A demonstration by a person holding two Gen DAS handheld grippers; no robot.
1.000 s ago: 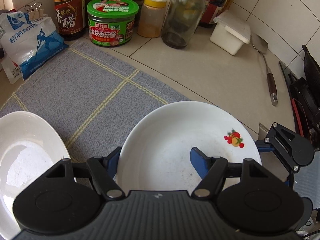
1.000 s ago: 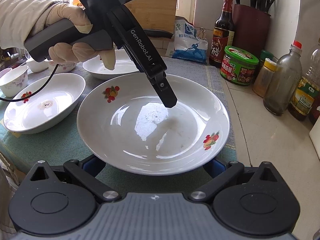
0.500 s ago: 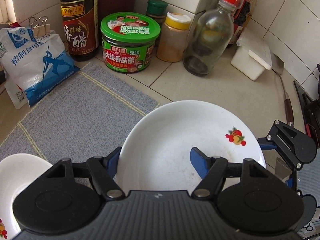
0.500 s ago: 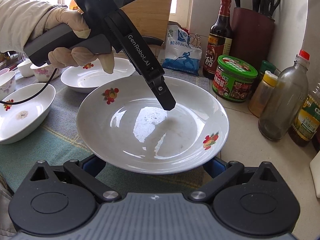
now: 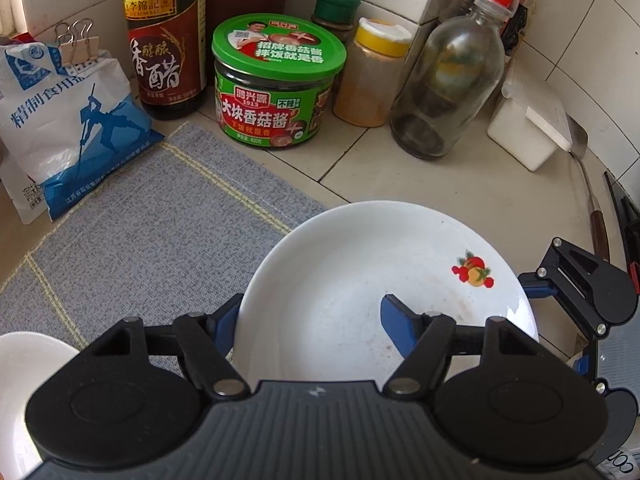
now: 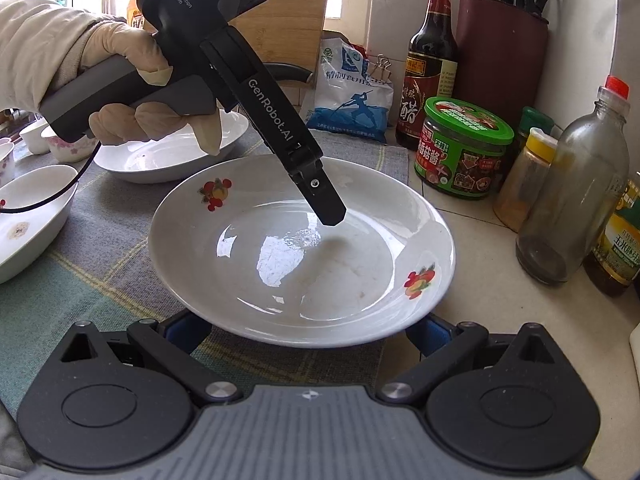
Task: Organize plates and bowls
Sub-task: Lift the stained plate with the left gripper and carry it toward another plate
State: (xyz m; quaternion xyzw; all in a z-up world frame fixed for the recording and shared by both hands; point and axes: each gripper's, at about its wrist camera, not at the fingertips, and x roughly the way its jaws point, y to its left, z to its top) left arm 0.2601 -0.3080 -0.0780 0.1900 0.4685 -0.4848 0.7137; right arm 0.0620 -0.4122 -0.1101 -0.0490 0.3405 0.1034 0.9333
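Observation:
A white plate (image 5: 360,280) with fruit decals hangs just above the edge of the grey mat (image 5: 140,232) and the tiled counter. My left gripper (image 5: 312,324) is shut on its rim: one blue finger lies inside the plate, the other under the outer edge. In the right wrist view that upper finger (image 6: 328,208) points down into the plate (image 6: 300,272), and a gloved hand (image 6: 132,80) holds the tool. My right gripper (image 6: 306,328) has both fingers spread wide and reaching under the near rim. Their tips are hidden, so its grip is unclear.
Close behind the plate stand a green-lidded jar (image 5: 276,80), a vinegar bottle (image 5: 168,40), a spice jar (image 5: 372,76) and a glass bottle (image 5: 448,80). A salt bag (image 5: 68,120), white box (image 5: 528,128) and spatula (image 5: 592,200) lie nearby. Another white dish (image 6: 160,152) and a bowl (image 6: 28,220) sit on the mat.
Both grippers have carried the plate sideways off the mat toward the jars and bottles, which now look closer. The other dishes have slid toward the left edge. Neither grip has changed.

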